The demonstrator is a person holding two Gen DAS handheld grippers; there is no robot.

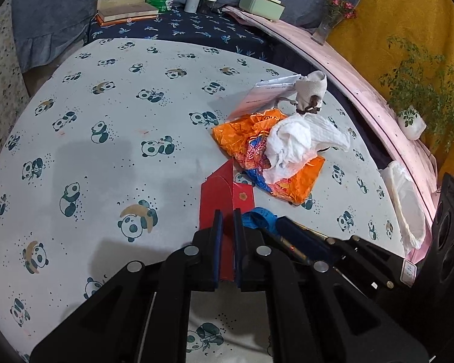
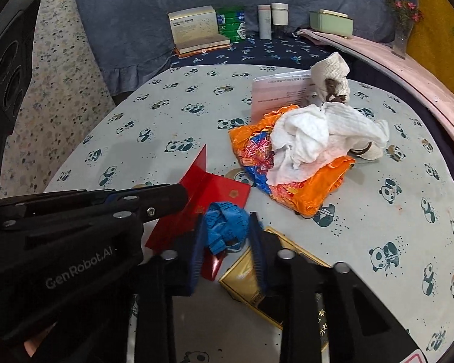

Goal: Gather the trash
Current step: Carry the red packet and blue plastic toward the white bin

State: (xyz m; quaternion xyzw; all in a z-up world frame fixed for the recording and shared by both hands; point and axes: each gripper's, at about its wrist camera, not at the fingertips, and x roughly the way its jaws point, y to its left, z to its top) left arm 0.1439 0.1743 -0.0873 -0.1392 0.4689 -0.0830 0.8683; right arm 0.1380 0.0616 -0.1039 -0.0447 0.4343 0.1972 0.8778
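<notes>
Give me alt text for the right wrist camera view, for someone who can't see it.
The right gripper is closed around a crumpled blue measuring tape on a panda-print tablecloth, while the left gripper pinches a red envelope beside it. Behind them lie an orange wrapper with a white crumpled paper towel on top.

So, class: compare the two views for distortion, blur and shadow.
Left wrist view: fisheye bends the table edge into an arc, dark corners, soft shadows near the left gripper. Right wrist view: same bending; right gripper pads look blurred.
</notes>
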